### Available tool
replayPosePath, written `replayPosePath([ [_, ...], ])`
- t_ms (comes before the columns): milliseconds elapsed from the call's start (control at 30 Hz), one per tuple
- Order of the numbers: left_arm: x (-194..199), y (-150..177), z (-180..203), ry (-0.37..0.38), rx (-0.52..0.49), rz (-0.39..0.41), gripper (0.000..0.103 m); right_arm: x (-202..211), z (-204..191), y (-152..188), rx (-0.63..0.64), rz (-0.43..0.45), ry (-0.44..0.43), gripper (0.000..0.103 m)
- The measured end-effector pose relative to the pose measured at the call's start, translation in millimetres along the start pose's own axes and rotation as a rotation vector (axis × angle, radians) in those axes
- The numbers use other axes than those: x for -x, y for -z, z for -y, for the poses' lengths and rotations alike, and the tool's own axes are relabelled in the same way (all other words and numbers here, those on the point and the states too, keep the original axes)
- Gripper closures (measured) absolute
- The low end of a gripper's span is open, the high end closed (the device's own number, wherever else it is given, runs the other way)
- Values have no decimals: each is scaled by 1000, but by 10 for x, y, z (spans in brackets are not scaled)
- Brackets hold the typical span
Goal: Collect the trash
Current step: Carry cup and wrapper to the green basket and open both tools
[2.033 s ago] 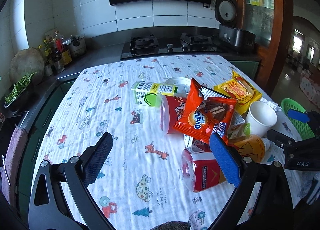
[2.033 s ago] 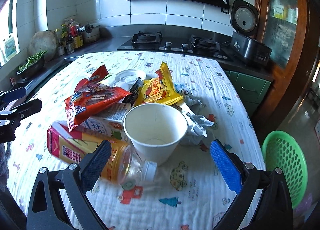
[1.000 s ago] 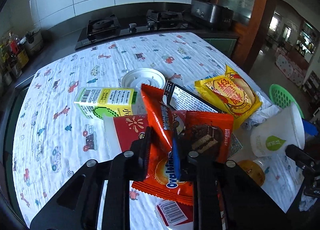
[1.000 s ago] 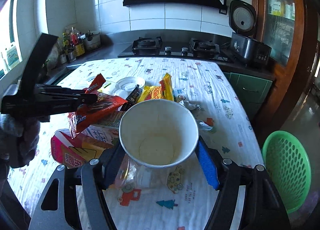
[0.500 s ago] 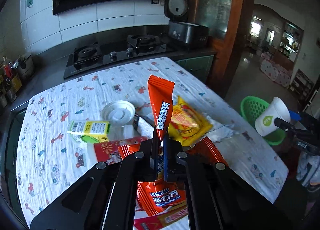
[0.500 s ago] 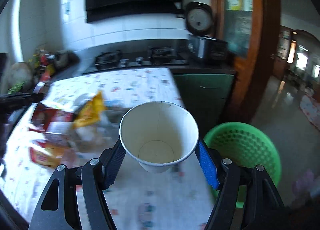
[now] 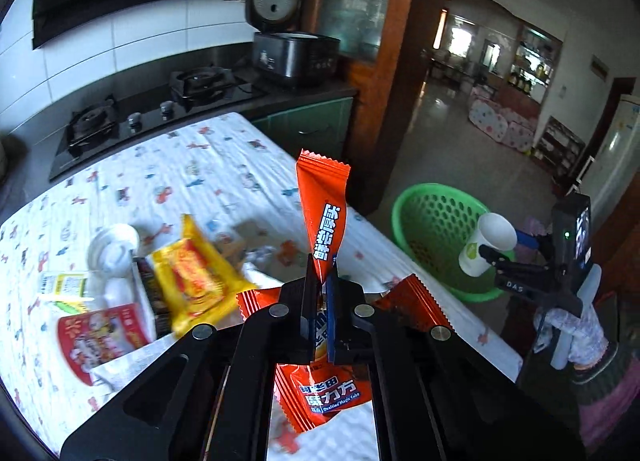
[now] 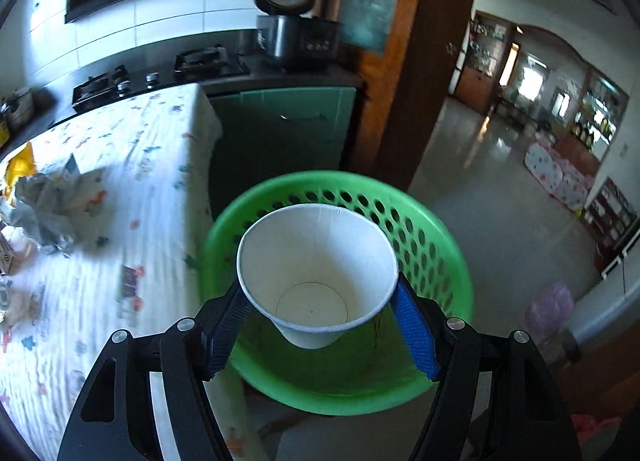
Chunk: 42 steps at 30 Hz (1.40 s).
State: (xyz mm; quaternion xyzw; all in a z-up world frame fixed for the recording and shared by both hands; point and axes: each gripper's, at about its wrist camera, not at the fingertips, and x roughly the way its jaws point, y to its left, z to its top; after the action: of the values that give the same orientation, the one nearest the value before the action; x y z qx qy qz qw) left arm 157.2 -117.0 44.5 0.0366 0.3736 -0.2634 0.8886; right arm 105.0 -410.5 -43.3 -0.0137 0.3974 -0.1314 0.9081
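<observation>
My left gripper [image 7: 319,293] is shut on an orange Ovaltine snack wrapper [image 7: 323,217] and holds it up above the table. My right gripper [image 8: 320,313] is shut on a white paper cup [image 8: 316,273], held upright over the green basket [image 8: 436,237] on the floor beside the table. The cup [image 7: 486,245], the right gripper and the basket [image 7: 432,229] also show at the right of the left wrist view. Other trash lies on the table: a yellow snack bag [image 7: 196,277], a red cup [image 7: 96,337], a white lid [image 7: 114,245], crumpled paper [image 8: 44,205].
The table with a cartoon-print cloth [image 7: 208,173] ends just left of the basket. Behind it are a gas stove [image 7: 152,113], a rice cooker [image 7: 288,49] and green cabinets [image 8: 280,129]. A wooden door frame [image 8: 408,73] stands behind the basket; tiled floor lies beyond it.
My right gripper has carried the cup off the table to above the basket. My left gripper has closed on the orange wrapper and lifted it, swinging right toward the basket.
</observation>
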Motion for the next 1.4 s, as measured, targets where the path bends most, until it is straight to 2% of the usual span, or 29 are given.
replayPosePath([
  [100, -185, -53, 225, 34, -3, -16, 101, 3, 91, 66, -5, -1, 5, 31],
  [167, -351, -114, 369, 57, -11, -29, 101, 42, 164, 108, -17, 8, 6, 21],
  [367, -826, -226, 835, 123, -32, -65, 101, 212, 334, 194, -45, 47, 2, 20],
  [600, -1268, -298, 1196, 234, 7, -105, 101, 525, 409, 376, -50, 97, 21, 18],
  [800, -1507, -231, 1432, 288, 41, -126, 100, 787, 474, 501, -70, 134, 25, 17],
  [900, -1530, -191, 1484, 296, 42, -124, 96, 847, 484, 534, -80, 144, 23, 17],
  [967, -1535, -179, 1484, 298, 46, -120, 87, 886, 486, 548, -84, 151, 24, 16],
  [1033, -1518, -175, 1487, 289, 55, -100, 54, 898, 474, 543, -86, 155, 24, 16],
  [1067, -1475, -167, 1485, 281, 55, -81, 51, 895, 461, 534, -86, 153, 24, 16],
  [1233, -1291, -149, 1375, 286, 37, -62, 51, 918, 392, 509, -75, 154, 16, 16],
  [1400, -900, -136, 1167, 194, -32, -5, 51, 994, 213, 426, -52, 173, -41, 16],
])
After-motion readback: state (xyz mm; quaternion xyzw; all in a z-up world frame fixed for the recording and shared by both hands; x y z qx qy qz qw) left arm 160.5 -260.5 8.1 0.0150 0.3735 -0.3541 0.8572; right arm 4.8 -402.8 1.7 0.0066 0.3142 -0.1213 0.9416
